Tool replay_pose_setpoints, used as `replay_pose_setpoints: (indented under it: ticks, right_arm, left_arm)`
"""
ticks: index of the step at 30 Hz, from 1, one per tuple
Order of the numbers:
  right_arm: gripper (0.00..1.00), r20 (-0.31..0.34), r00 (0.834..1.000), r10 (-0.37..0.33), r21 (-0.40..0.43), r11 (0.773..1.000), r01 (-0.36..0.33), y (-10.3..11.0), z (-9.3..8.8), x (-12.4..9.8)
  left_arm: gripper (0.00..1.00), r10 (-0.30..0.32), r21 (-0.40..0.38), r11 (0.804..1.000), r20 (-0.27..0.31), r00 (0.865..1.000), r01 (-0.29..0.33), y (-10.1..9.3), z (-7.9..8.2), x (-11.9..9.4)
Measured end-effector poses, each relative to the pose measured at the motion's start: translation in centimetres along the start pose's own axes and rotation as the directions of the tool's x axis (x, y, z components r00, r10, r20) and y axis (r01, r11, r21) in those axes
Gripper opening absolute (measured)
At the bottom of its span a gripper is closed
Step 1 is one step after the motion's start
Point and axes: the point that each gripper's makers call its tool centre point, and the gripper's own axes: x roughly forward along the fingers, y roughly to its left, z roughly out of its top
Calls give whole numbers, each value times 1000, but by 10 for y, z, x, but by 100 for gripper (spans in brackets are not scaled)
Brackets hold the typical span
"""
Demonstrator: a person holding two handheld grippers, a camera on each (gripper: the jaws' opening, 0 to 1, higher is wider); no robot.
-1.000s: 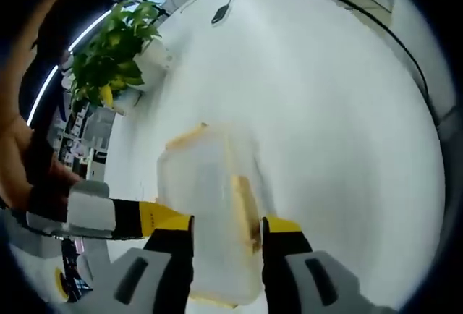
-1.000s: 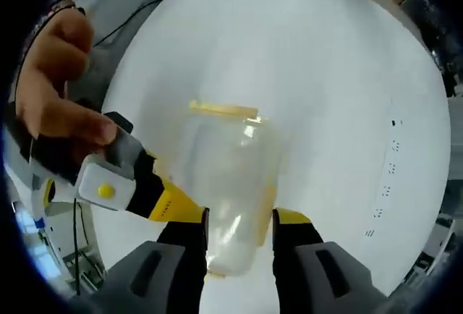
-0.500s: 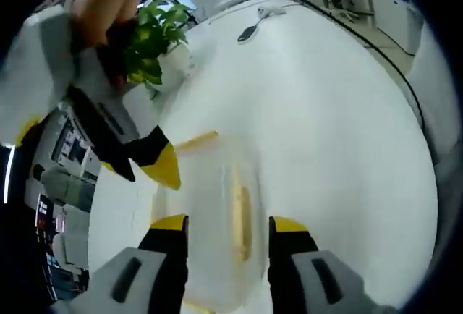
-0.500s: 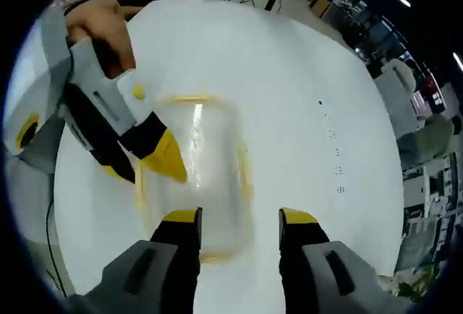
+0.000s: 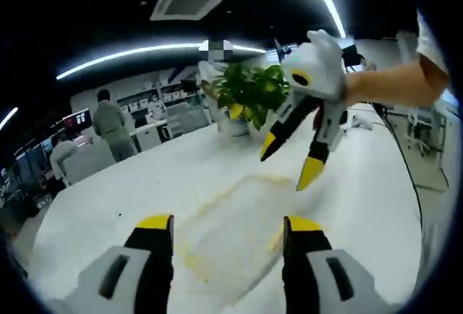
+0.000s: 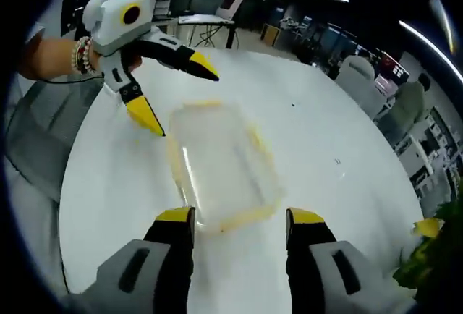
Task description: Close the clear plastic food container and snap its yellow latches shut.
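The clear plastic food container (image 5: 239, 220) lies flat on the white table (image 5: 101, 213), with yellow latches along its rim. My left gripper (image 5: 230, 223) hovers open in front of it, nothing between its jaws. The right gripper (image 5: 289, 158) hangs open above the container's far side, held by a hand. In the right gripper view the container (image 6: 221, 166) sits just past my own open right gripper (image 6: 240, 216). The left gripper (image 6: 177, 93) stands open at the container's far left corner, apart from it. Whether the latches are snapped is unclear.
A leafy potted plant (image 5: 249, 93) stands at the table's far side. People (image 5: 108, 122) and desks fill the room behind. Office chairs (image 6: 362, 75) stand beyond the round table's edge (image 6: 65, 184), and plant leaves (image 6: 427, 256) show at the lower right.
Both grippers have pulled back and up from the container, which their jaws flanked closely a second ago. Both views have tilted toward the room. The container lies still on the table.
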Motion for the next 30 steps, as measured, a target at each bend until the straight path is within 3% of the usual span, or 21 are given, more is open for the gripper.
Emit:
replay_pose_setpoints:
  ticks: [1, 3, 5, 10, 14, 16, 19, 21, 23, 25, 30]
  right_arm:
    - [57, -12, 1000, -4, 2, 1000, 4, 2, -4, 1]
    - [65, -4, 1000, -25, 11, 1000, 25, 6, -10, 5]
    - [68, 14, 1000, -28, 54, 998, 27, 10, -15, 10]
    - [64, -48, 996, -78, 104, 991, 83, 13, -36, 22]
    - [65, -10, 996, -94, 156, 983, 94, 19, -34, 39]
    - [67, -30, 988, -153, 148, 977, 156, 15, -38, 46]
    - [70, 42, 983, -177, 211, 964, 165, 19, -28, 59]
    - [67, 83, 985, -149, 273, 954, 121, 25, -24, 65]
    - [55, 103, 986, -131, 288, 953, 97, 30, -20, 67]
    - [51, 98, 979, -176, 279, 950, 143, 25, -21, 63]
    - [48, 124, 976, -179, 274, 952, 139, 25, -9, 72]
  left_arm:
    - [68, 2, -4, 1000, -46, 999, -2, 2, -11, 1]
    - [79, 40, -17, 999, -64, 997, -41, 10, -22, 3]
    - [80, 41, -24, 999, -74, 996, -43, 10, -29, 6]
    - [79, 9, -49, 999, -127, 992, -15, 3, -45, 19]
    - [68, -32, -46, 999, -186, 982, 23, -5, -55, 30]
    - [69, -42, -39, 999, -203, 978, 35, -7, -59, 34]
    - [68, -52, -65, 997, -217, 975, 39, -10, -65, 36]
    - [64, -57, -81, 996, -205, 977, 41, -12, -67, 38]
    - [62, -57, -109, 993, -204, 977, 35, -12, -70, 37]
    - [58, -51, -175, 985, -220, 974, 12, -11, -73, 35]
    - [55, -7, -169, 985, -198, 980, -28, 3, -78, 27]
